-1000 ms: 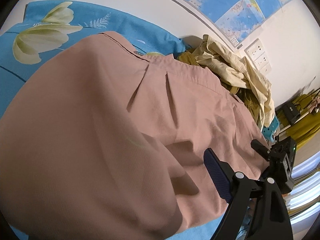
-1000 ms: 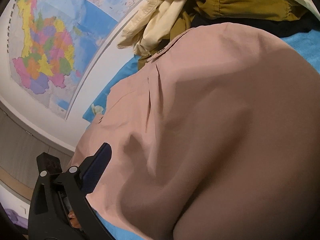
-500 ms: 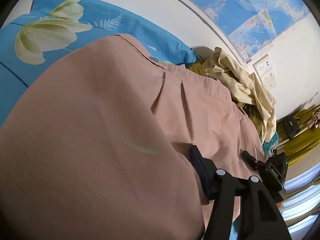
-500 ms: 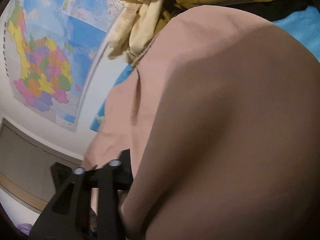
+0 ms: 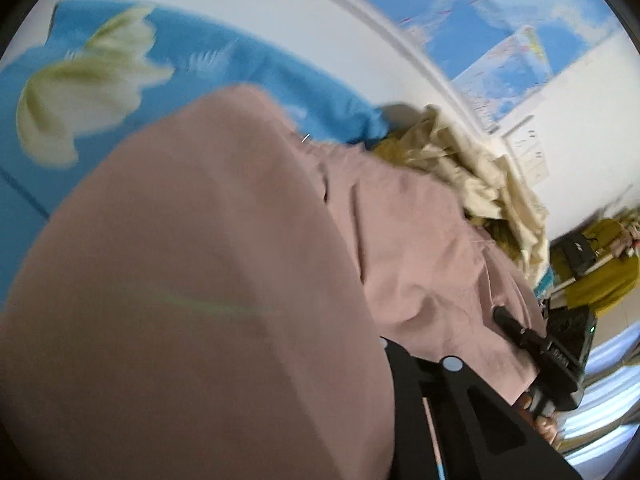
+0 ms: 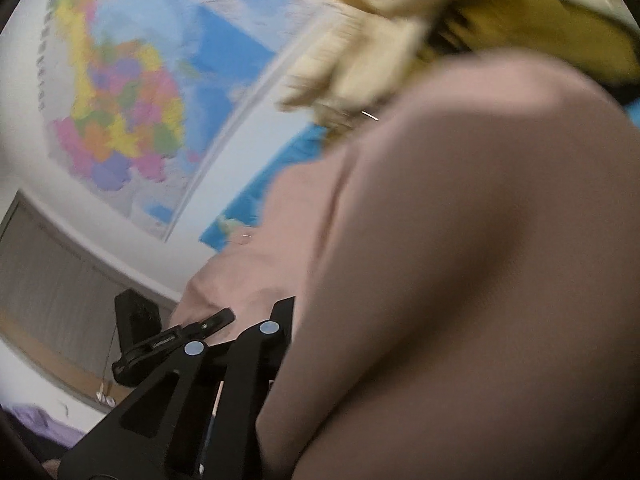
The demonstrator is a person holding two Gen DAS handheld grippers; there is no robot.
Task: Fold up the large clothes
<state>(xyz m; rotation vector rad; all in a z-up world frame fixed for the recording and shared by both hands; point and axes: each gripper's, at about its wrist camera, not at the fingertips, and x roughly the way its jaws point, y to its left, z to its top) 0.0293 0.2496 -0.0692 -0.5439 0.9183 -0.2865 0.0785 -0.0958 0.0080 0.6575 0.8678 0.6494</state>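
Note:
A large dusty-pink garment (image 5: 208, 280) lies spread on a blue flowered bedsheet (image 5: 248, 68) and bulges up close to both cameras. My left gripper (image 5: 394, 354) sits at the lower right of the left wrist view; its jaws are closing with a fold of pink cloth between them, and one finger is hidden under that cloth. In the right wrist view the pink garment (image 6: 480, 280) drapes over my right gripper (image 6: 286, 312), whose jaws are also closing on the cloth's edge. Each view shows the other gripper pinching the same near hem: the right gripper (image 5: 536, 348), the left gripper (image 6: 180, 336).
A heap of cream and mustard clothes (image 5: 480, 176) lies at the garment's far end against the wall. Large maps (image 6: 120, 112) hang on the white wall, with wall sockets (image 5: 528, 152) beside them. A chair draped in mustard cloth (image 5: 600, 276) stands beyond the bed.
Both grippers' jaws went from wide open to nearly closed on the pink hem. The cloth has lifted and bunched up, filling more of both views, which are now blurred by motion.

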